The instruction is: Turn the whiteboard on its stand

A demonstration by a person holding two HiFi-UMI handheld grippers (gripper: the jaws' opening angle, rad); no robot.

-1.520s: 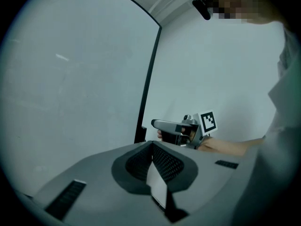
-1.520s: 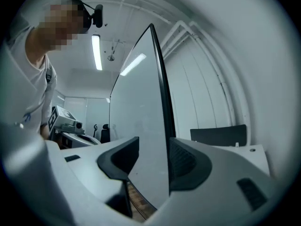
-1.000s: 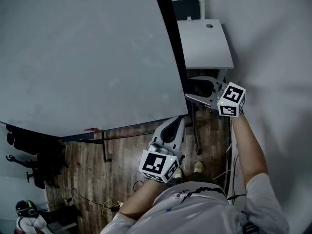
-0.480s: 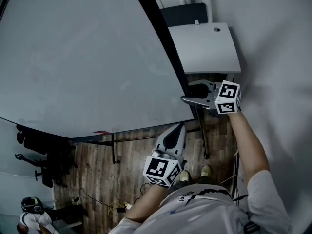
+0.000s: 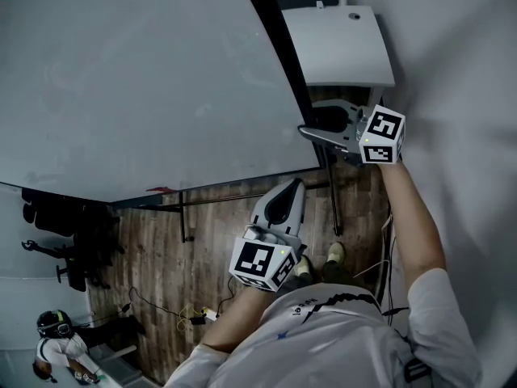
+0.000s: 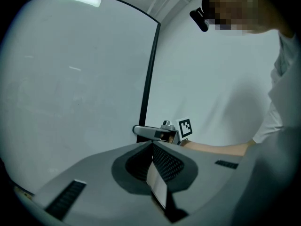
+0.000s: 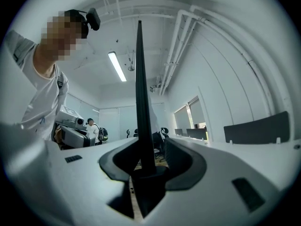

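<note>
The large whiteboard [image 5: 145, 79] fills the upper left of the head view, and its black side frame [image 5: 275, 47] runs down toward my right gripper [image 5: 311, 132]. That gripper is shut on the frame's lower right edge. In the right gripper view the black frame [image 7: 142, 102] stands upright between the pads of the right gripper [image 7: 146, 171]. My left gripper [image 5: 295, 186] hangs below the board's bottom edge, shut and empty, apart from the board. In the left gripper view the left gripper [image 6: 153, 145] points at the whiteboard [image 6: 75, 79] and at the right gripper [image 6: 141, 131].
A grey box [image 5: 339, 47] sits against the white wall [image 5: 460, 95] just behind the board's right edge. The stand's dark legs [image 5: 182, 217] rise from the wooden floor. Black chairs [image 5: 73, 241], floor cables [image 5: 186, 314] and a person [image 5: 56, 338] are at lower left.
The right gripper's jaws have narrowed onto the board's black edge. The view has shifted slightly; the left gripper has stayed below the board.
</note>
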